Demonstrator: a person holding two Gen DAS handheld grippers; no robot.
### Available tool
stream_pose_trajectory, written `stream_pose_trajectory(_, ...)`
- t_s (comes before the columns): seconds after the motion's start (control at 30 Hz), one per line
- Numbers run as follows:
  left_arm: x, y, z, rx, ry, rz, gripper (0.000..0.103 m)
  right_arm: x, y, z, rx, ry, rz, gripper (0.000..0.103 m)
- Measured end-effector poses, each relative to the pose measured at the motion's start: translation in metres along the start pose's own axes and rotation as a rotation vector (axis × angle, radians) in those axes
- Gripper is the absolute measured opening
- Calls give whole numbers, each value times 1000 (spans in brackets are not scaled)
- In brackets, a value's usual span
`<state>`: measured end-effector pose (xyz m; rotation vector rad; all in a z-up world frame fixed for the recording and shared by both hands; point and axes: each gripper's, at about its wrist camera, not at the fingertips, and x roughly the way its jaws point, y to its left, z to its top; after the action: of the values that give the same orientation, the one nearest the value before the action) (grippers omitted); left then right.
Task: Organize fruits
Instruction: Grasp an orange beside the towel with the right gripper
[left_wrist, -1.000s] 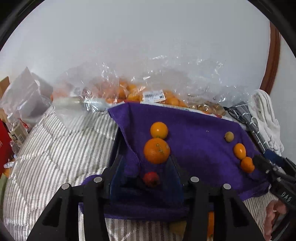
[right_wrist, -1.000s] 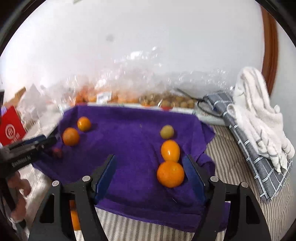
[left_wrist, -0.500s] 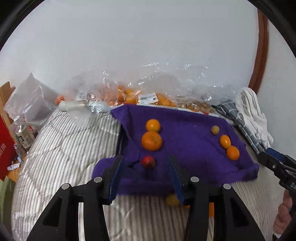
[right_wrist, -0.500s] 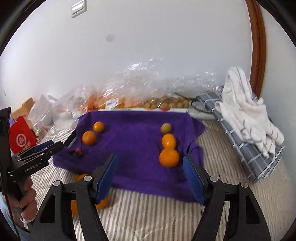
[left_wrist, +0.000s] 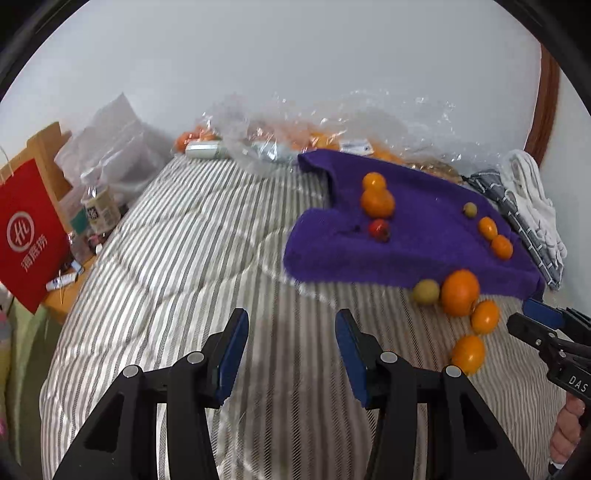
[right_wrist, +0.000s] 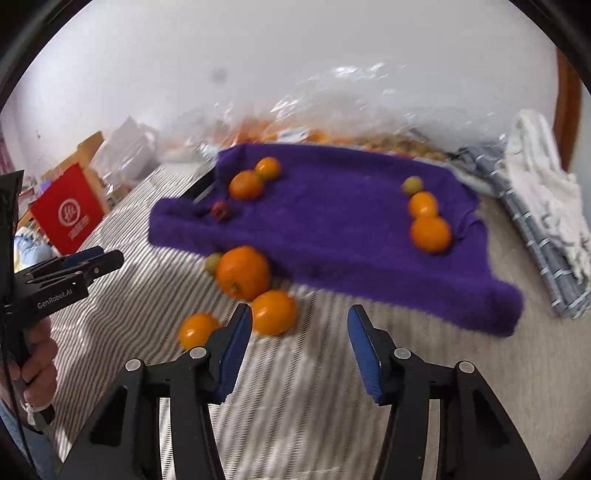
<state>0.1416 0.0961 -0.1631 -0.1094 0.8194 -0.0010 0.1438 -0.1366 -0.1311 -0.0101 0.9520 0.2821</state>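
Note:
A purple towel (left_wrist: 424, 236) (right_wrist: 332, 221) lies on the striped bedding and carries two rows of fruit. The left row is two oranges (left_wrist: 376, 201) (right_wrist: 245, 184) and a small red fruit (left_wrist: 378, 229) (right_wrist: 221, 211). The right row is a green fruit (left_wrist: 470, 209) (right_wrist: 412, 184) and two oranges (left_wrist: 501, 246) (right_wrist: 430, 233). In front of the towel lie a big orange (left_wrist: 460, 291) (right_wrist: 243, 273), a yellow-green fruit (left_wrist: 426, 291), and two smaller oranges (left_wrist: 468, 353) (right_wrist: 274, 312). My left gripper (left_wrist: 291, 354) is open and empty over bare bedding. My right gripper (right_wrist: 300, 347) is open and empty beside the loose oranges.
Clear plastic bags of oranges (left_wrist: 317, 136) lie along the wall behind the towel. A white towel on a checked cloth (right_wrist: 543, 206) lies at the right. A red paper bag (left_wrist: 29, 236) and bottles stand off the bed's left edge.
Both grippers have pulled back from the towel and away from the fruit rows. The loose fruit in front of the towel has come into full view. The left gripper has swung left.

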Motion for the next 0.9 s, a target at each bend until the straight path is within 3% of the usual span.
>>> stream_pose_trajectory(0.23,3,9,-19,22,5,10,46,24,14,-1,-20,47,-4,53)
stream_pose_trajectory(0.4,10,15,-18,-16,43,-5,46,41,16,6,-26,78,-16,53)
stream_pose_trajectory(0.47,12,16,-18,-24,57,-6,46,46,15,7,-20,92,-11,38)
stream_pose_trajectory(0.5,12,17,-18,-27,54,-10,46,49,14,6,-15,100,-2,37)
stream_pose_trajectory(0.7,12,18,-18,-30,55,-13,46,44,10,3,-6,71,-18,36)
stream_pose_trajectory(0.9,12,24,-19,-62,50,-51,47,17,-12,-6,-24,19,-117,36)
